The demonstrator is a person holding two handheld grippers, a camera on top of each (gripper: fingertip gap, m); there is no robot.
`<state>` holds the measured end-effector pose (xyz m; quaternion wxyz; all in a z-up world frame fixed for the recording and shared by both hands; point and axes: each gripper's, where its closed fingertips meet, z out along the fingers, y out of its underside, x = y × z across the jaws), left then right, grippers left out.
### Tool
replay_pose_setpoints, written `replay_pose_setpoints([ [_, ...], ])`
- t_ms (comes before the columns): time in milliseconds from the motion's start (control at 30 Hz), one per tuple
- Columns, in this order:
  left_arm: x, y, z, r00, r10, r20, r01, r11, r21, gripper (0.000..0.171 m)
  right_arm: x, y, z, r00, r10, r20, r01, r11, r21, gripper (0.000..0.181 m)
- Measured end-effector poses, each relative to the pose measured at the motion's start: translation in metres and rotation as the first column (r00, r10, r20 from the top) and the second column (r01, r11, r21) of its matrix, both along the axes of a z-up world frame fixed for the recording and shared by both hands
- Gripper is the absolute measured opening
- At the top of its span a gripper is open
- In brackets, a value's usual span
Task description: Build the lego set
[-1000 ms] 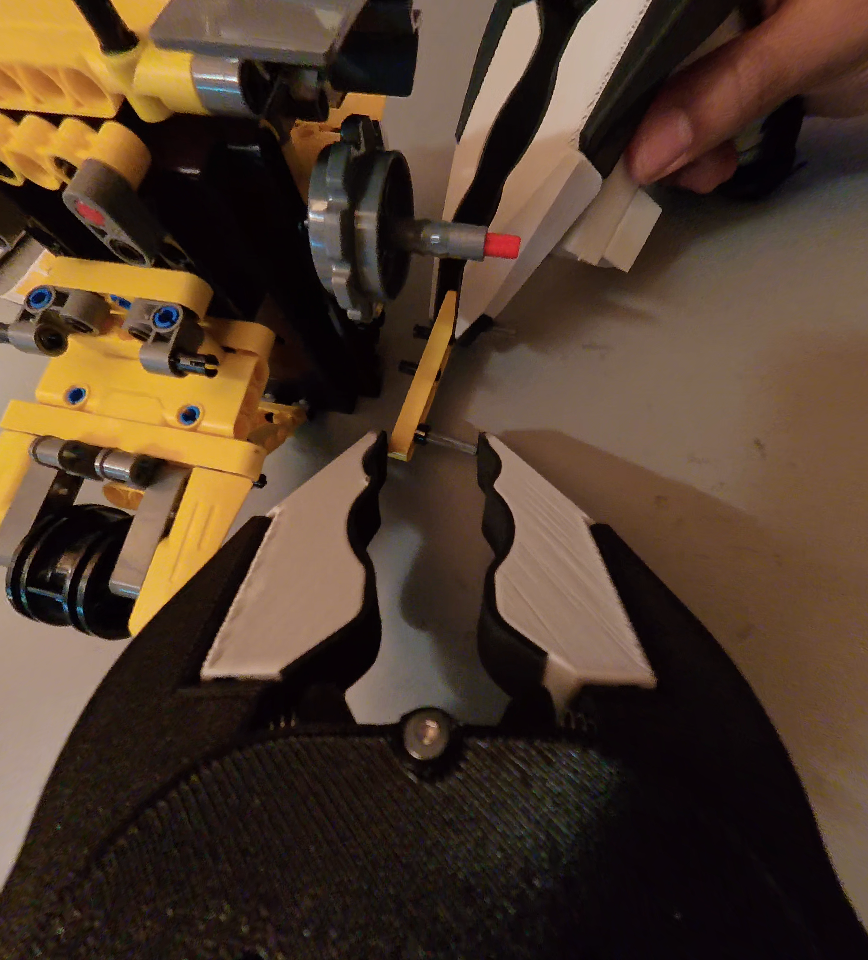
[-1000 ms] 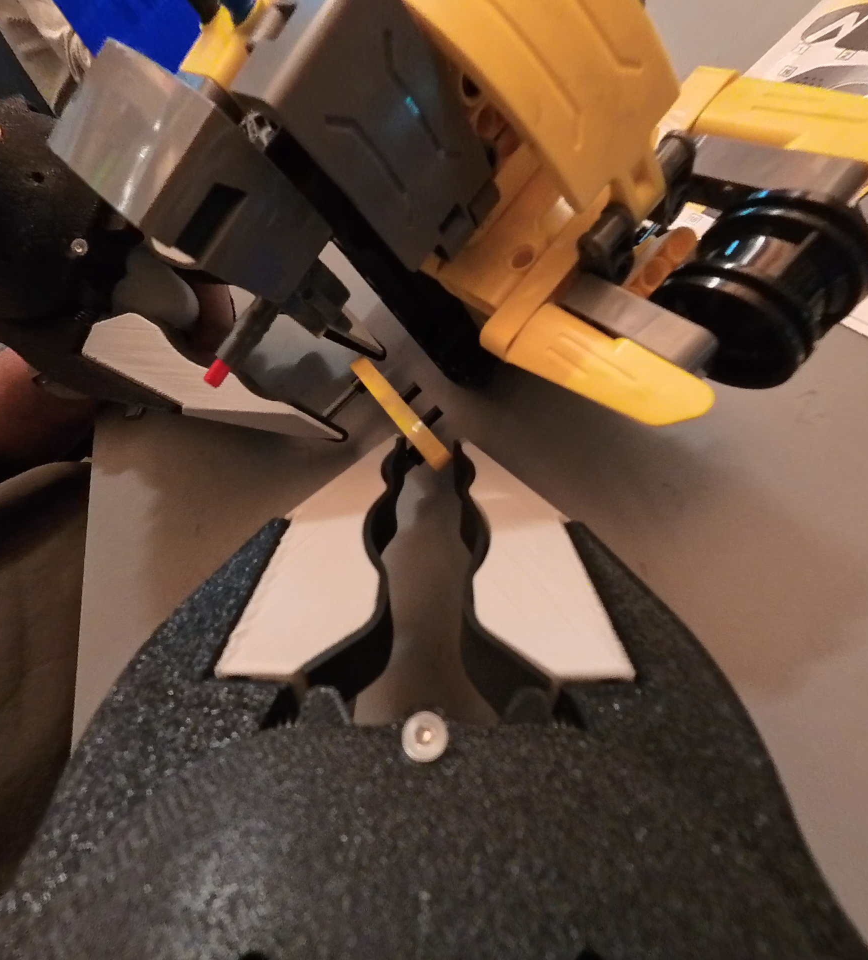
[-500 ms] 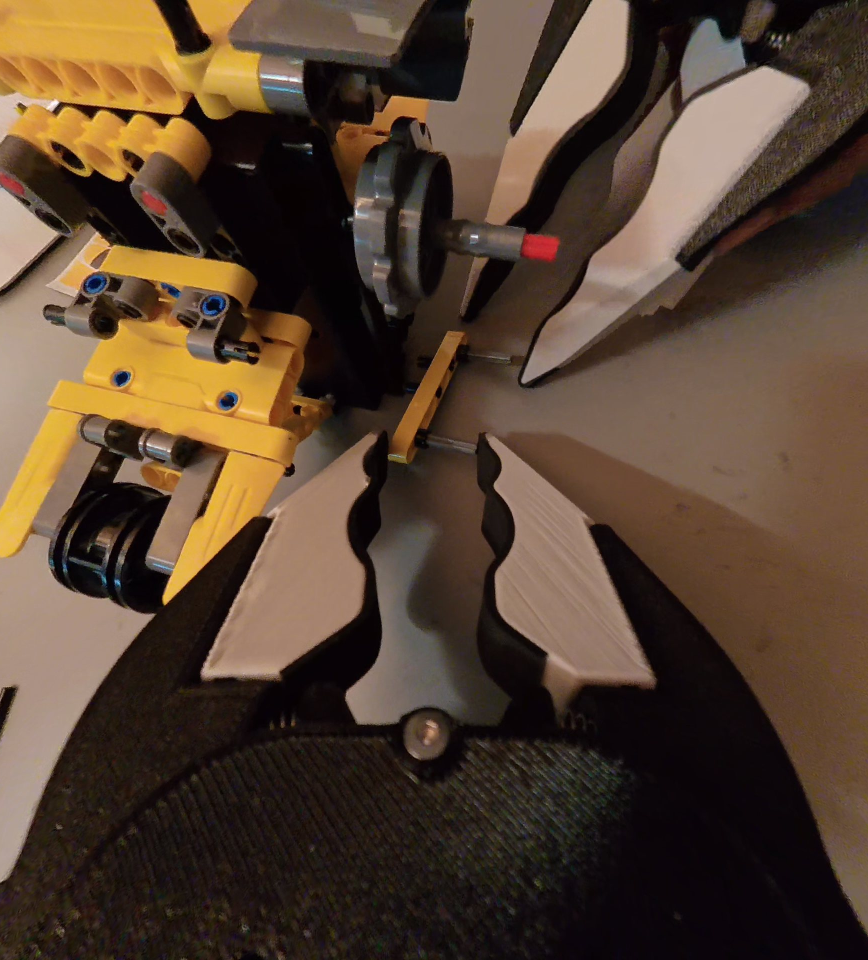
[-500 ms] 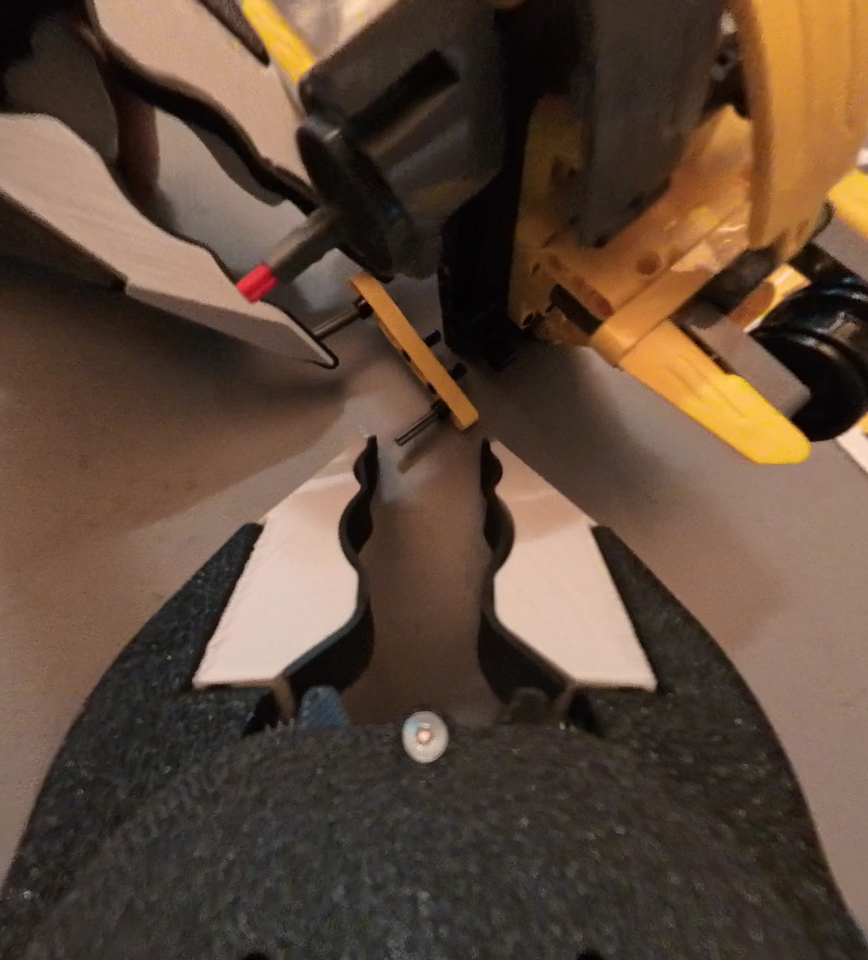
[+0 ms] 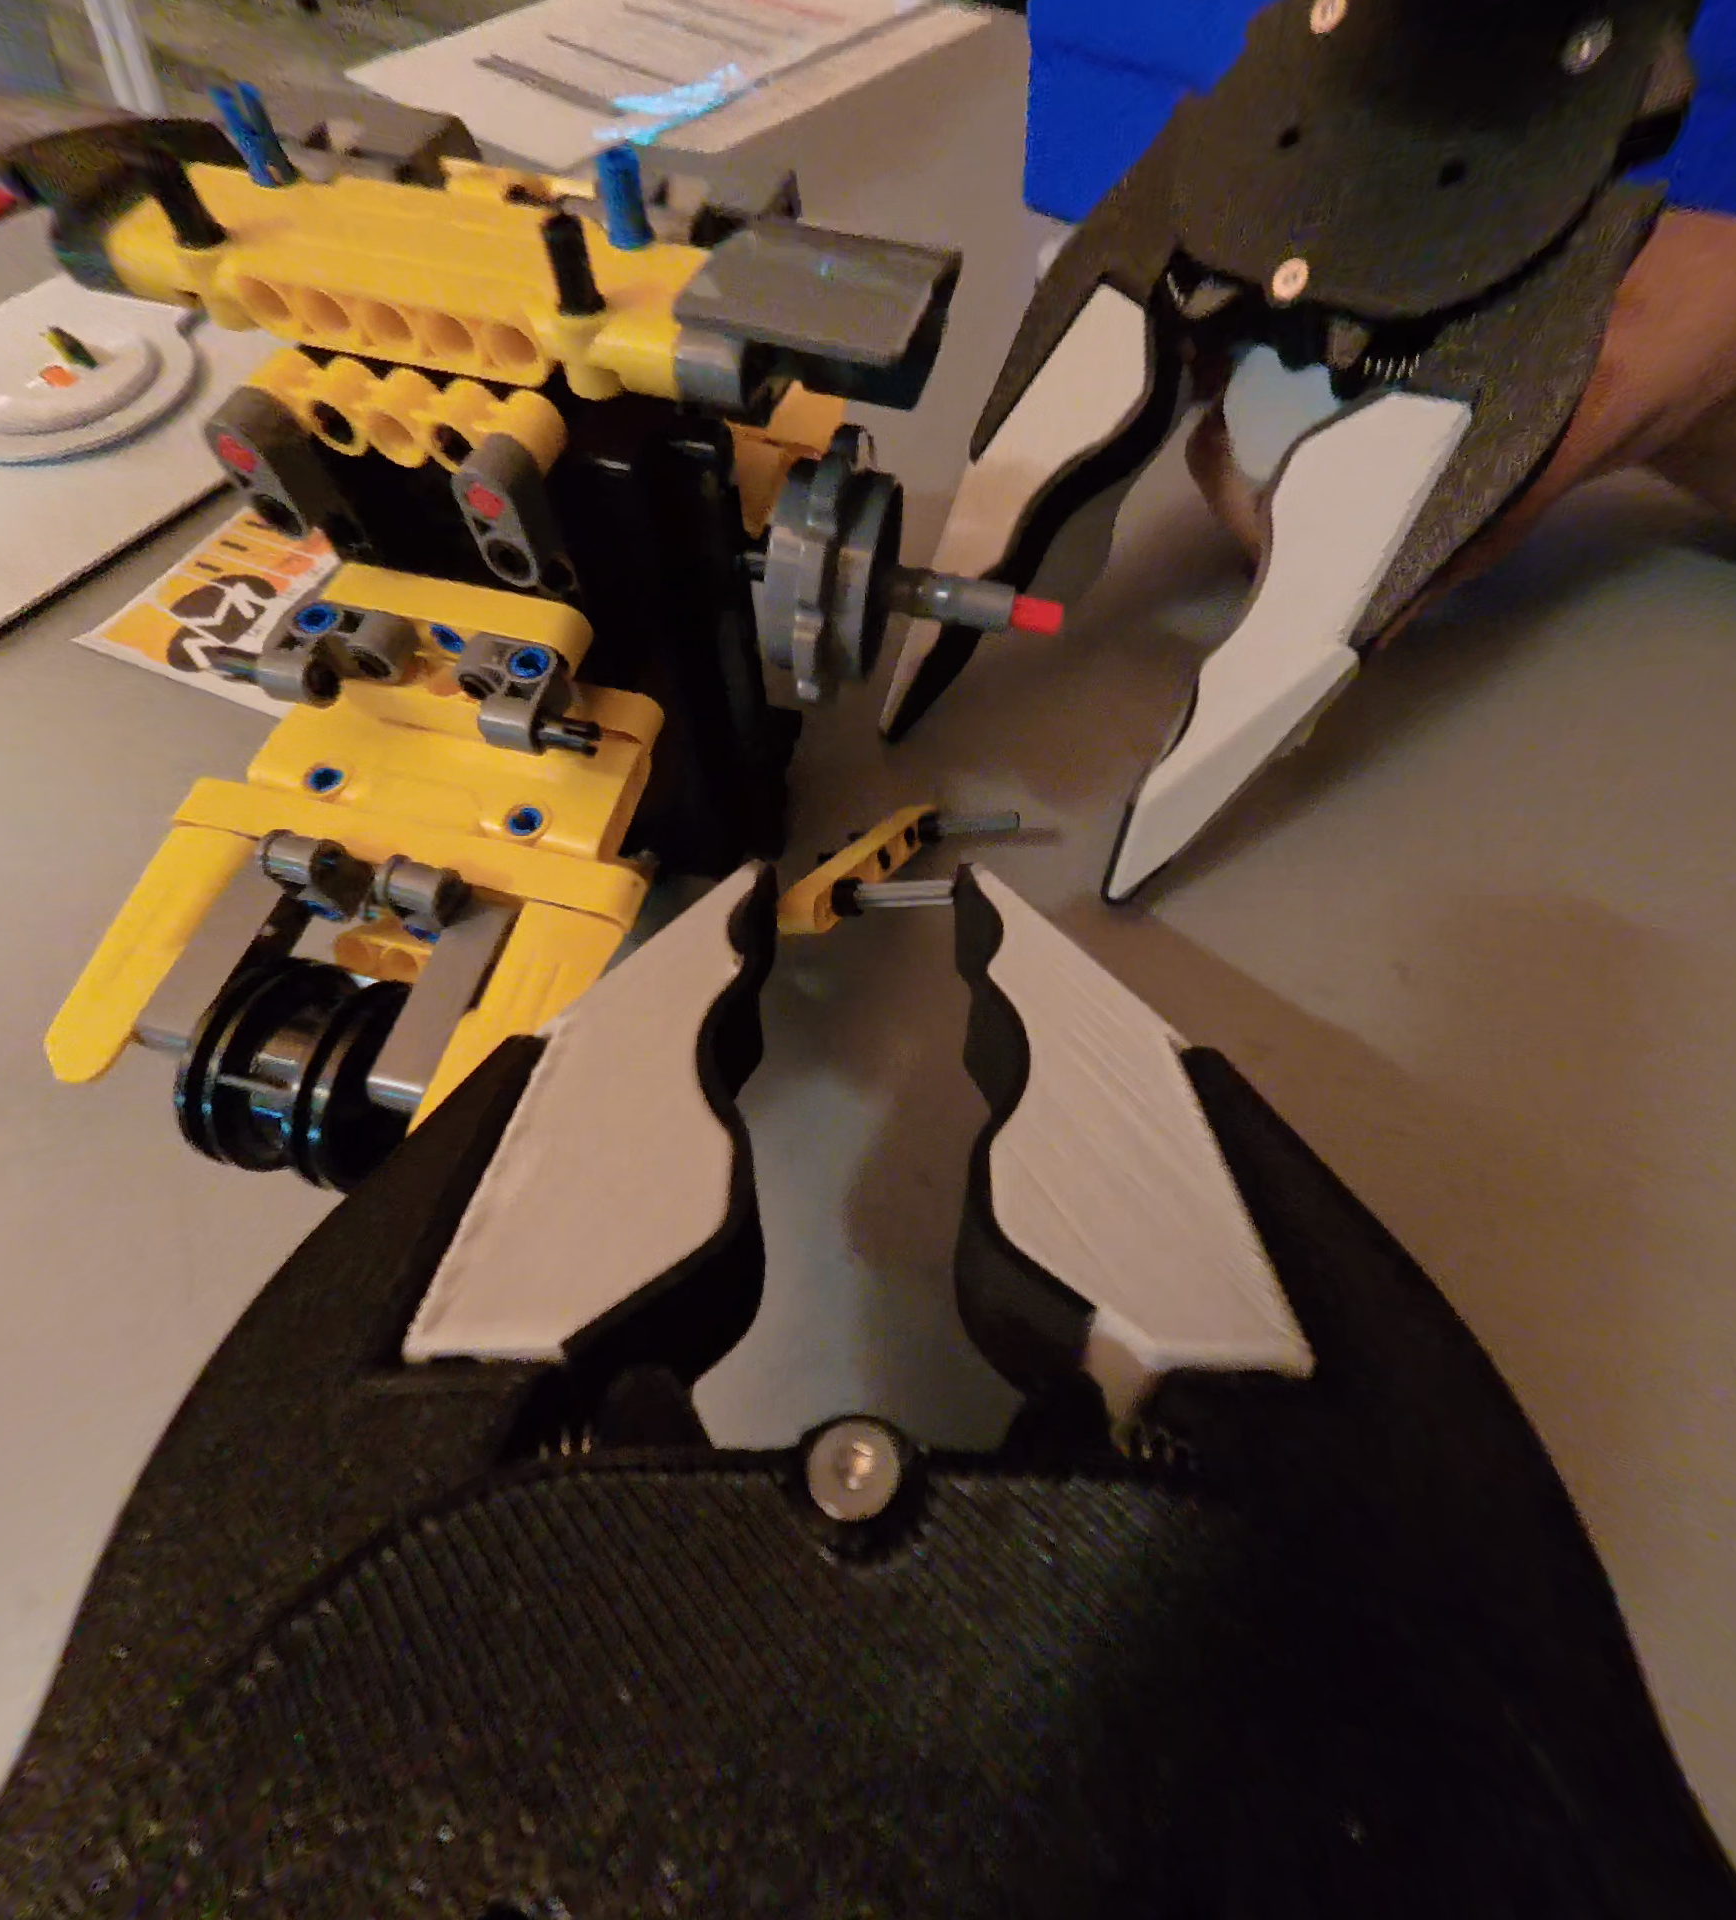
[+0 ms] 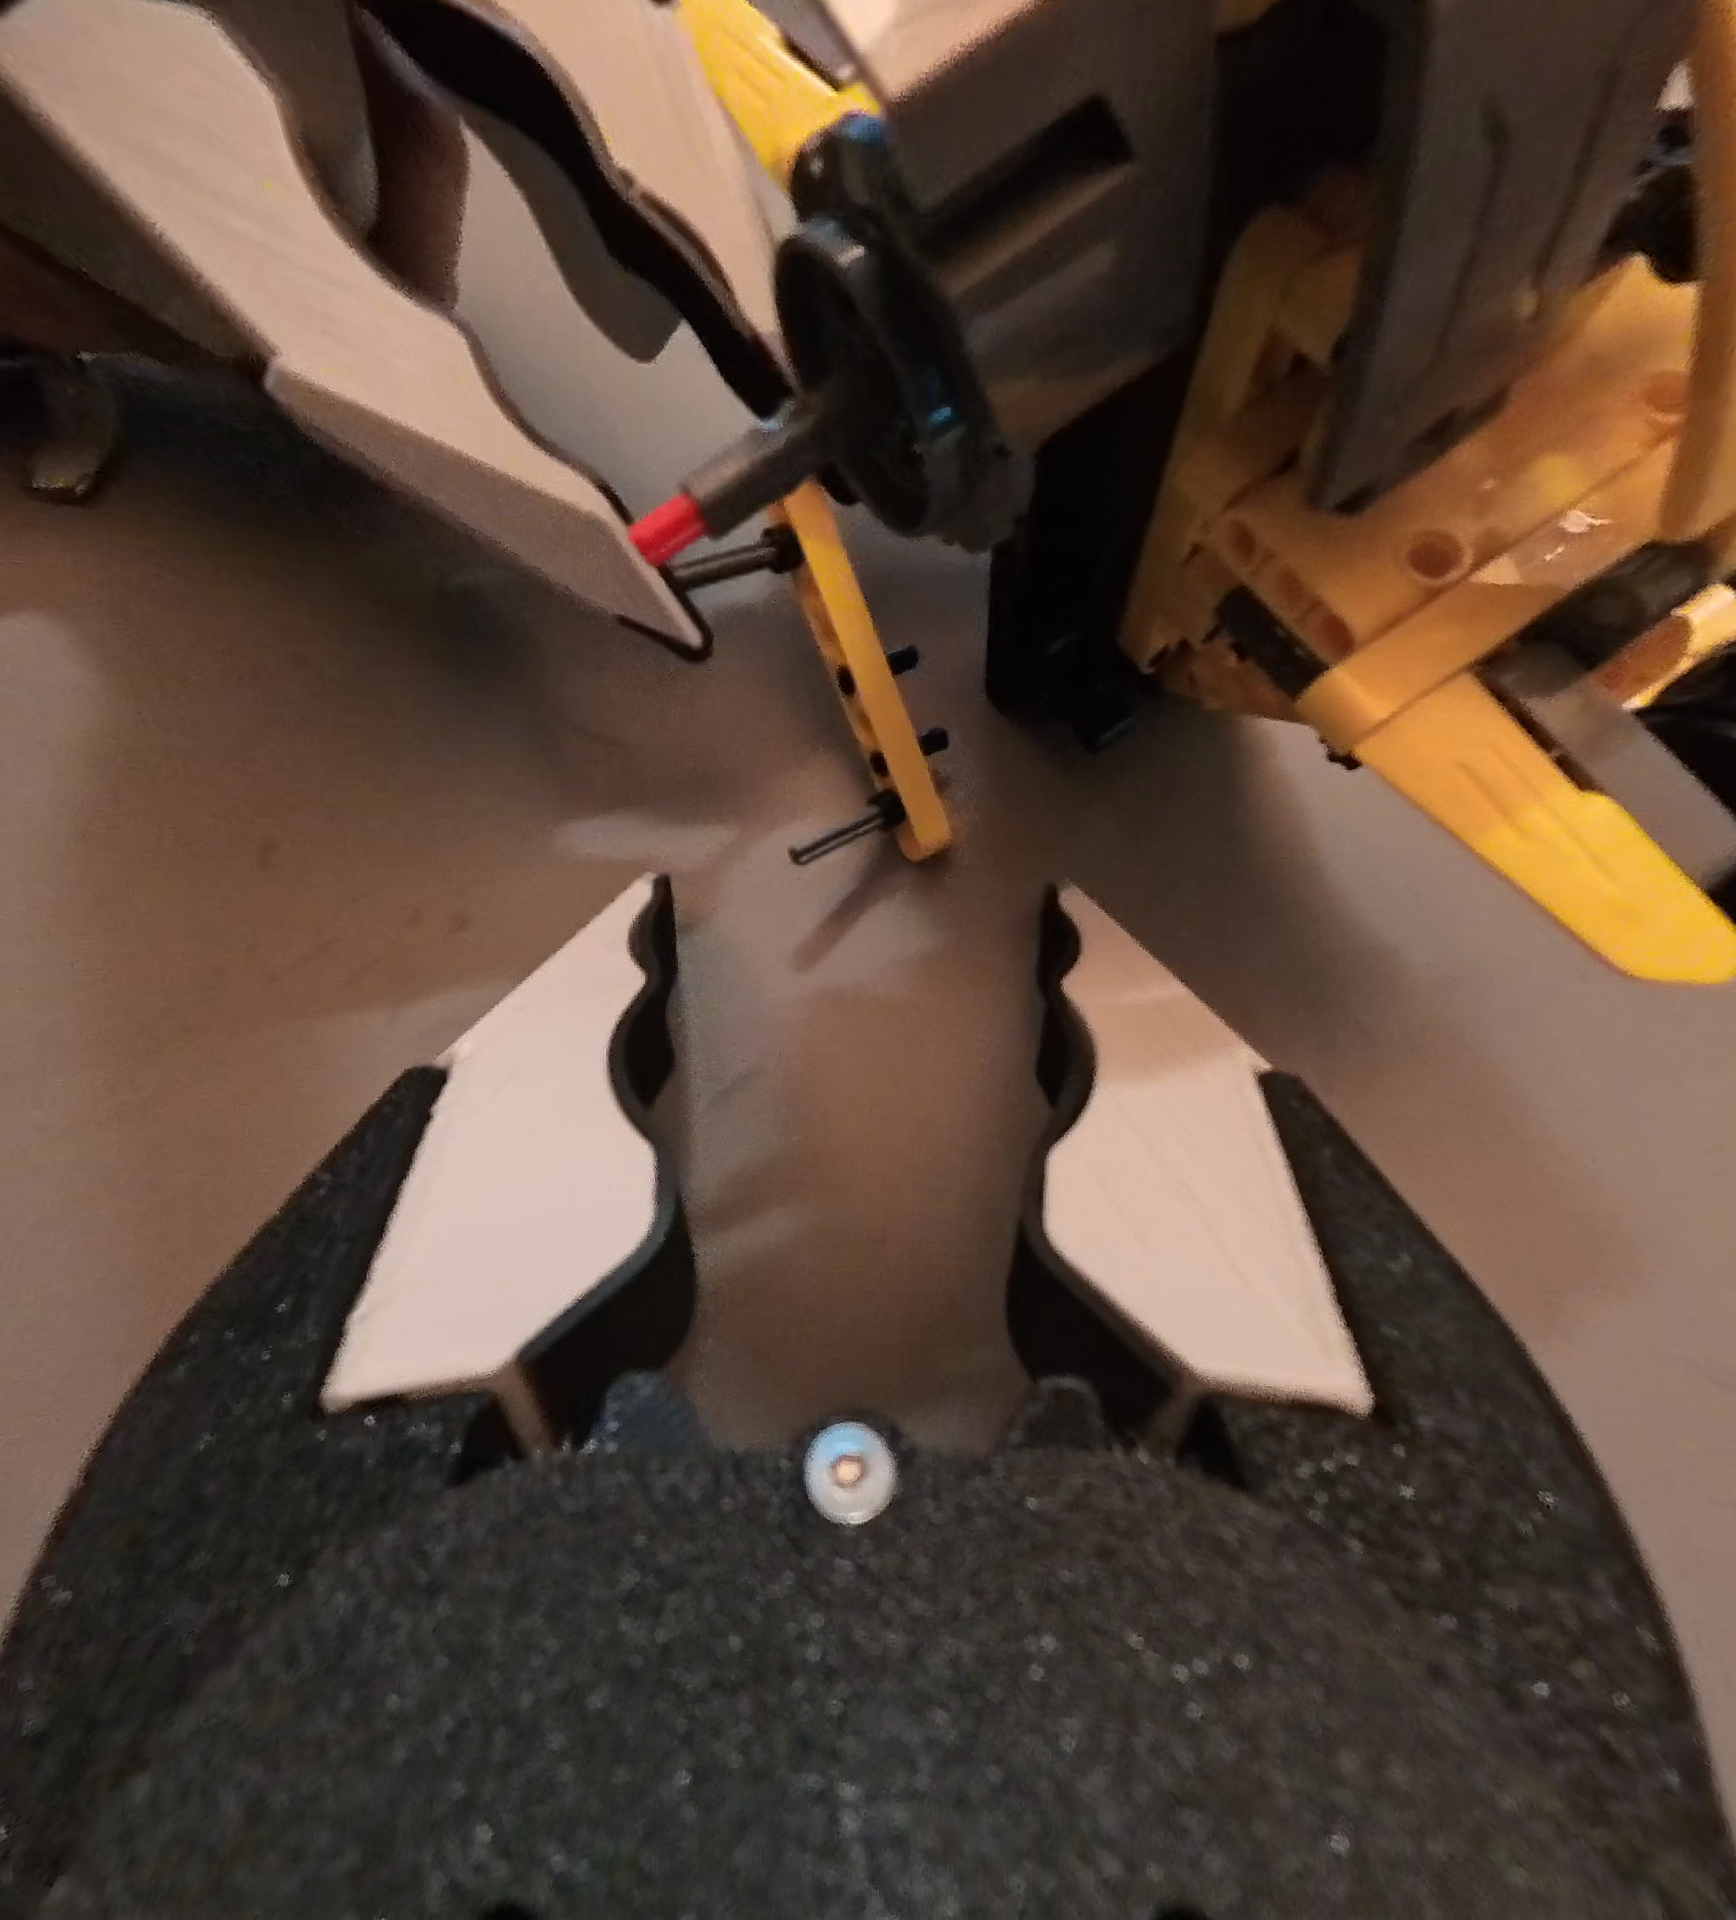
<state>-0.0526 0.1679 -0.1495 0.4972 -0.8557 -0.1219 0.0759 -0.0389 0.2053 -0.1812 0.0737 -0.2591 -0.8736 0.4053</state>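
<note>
Backed off and spread wide, the right gripper (image 6: 853, 894) now grasps nothing, leaving the small yellow plastic beam with black pins (image 5: 859, 862) on the grey desk (image 5: 1466, 1039), lying crosswise just ahead of the left gripper (image 5: 859, 894), whose fingers (image 5: 666, 1039) are also parted and empty.

No legible text in either view. A printed sheet (image 5: 677, 73) at the far end of the bench (image 5: 1466, 935) carries lines too blurred to read. An orange-and-black sticker sheet (image 5: 220, 603) beside the yellow brick model (image 5: 407, 582) shows graphics only.
</note>
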Motion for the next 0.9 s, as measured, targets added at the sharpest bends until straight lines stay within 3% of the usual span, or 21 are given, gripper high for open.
replay_pose_setpoints([
  [233, 0.007, 0.001, 0.004, 0.999, -0.049, 0.006, 0.048, 0.998, 0.027, 0.032, 0.009, -0.008, -0.005, 0.994, 0.085, -0.067, -0.080, 0.993, 0.083, 0.064],
  [367, 0.027, 0.007, 0.005, 0.986, -0.164, -0.021, 0.165, 0.986, 0.031, 0.032, 0.014, -0.010, -0.005, 0.993, 0.112, -0.041, -0.109, 0.992, 0.064, 0.066],
  [700, 0.037, 0.002, -0.027, 0.976, -0.215, -0.046, 0.203, 0.961, -0.186, 0.032, 0.024, -0.006, -0.005, 0.988, 0.153, -0.027, -0.152, 0.987, 0.053, 0.059],
  [900, 0.037, 0.001, -0.031, 0.976, -0.218, -0.030, 0.207, 0.956, -0.209, 0.033, 0.029, -0.002, -0.004, 0.985, 0.172, -0.024, -0.170, 0.984, 0.052, 0.052],
])
